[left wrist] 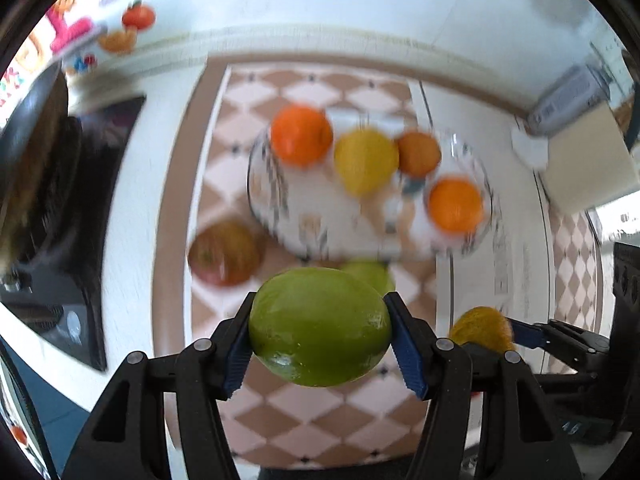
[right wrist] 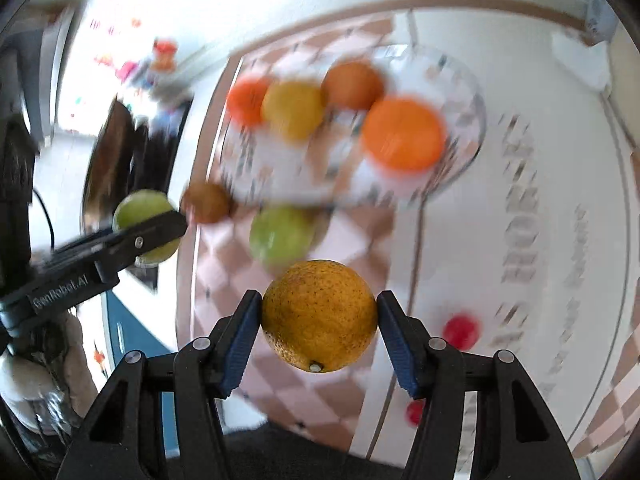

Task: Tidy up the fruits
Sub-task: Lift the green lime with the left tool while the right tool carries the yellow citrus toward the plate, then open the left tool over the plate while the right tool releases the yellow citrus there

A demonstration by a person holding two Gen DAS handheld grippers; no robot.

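Note:
My left gripper (left wrist: pixel 320 338) is shut on a green fruit (left wrist: pixel 316 312), held in the air above the checked cloth (left wrist: pixel 304 420). My right gripper (right wrist: pixel 320 322) is shut on a speckled yellow-orange fruit (right wrist: pixel 320 308), its blue pads against both sides. Beyond them a glass bowl (left wrist: pixel 260 184) holds two oranges (left wrist: pixel 301 135), a yellow fruit (left wrist: pixel 366 160) and a browner orange (left wrist: pixel 418 153). A red-green apple (left wrist: pixel 224 252) and another green fruit (right wrist: pixel 280 236) lie on the cloth beside the bowl. The left gripper with its green fruit (right wrist: pixel 140 208) also shows in the right wrist view.
A black stove top with a dark pan (left wrist: pixel 60 200) lies to the left. At the far right stands a pale box (left wrist: pixel 592 168). Two small red fruits (right wrist: pixel 460 330) sit on the white printed mat (right wrist: pixel 520 220) to the right. Both views are blurred.

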